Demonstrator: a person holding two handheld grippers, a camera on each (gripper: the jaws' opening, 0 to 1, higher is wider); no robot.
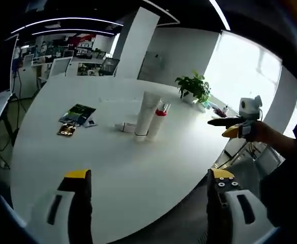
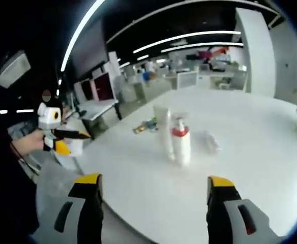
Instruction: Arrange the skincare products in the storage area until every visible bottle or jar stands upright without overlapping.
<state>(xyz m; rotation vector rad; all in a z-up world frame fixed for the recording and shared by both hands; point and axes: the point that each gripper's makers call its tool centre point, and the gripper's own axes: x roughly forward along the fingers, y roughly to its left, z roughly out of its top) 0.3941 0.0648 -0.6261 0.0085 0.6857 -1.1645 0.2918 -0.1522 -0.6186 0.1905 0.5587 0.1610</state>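
On the white round table a tall white tube stands upright, touching or nearly touching a white pump bottle with a red collar. A small white item lies flat just left of them. My left gripper is open and empty, well short of the group. In the right gripper view the tube and pump bottle stand side by side, with the lying item behind them. My right gripper is open and empty near the table edge. Each gripper appears in the other's view: right gripper, left gripper.
A dark leaflet and a small brown packet lie on the table's left part. A potted green plant stands at the far edge. Office desks and chairs lie beyond. The table edge runs close under my right gripper.
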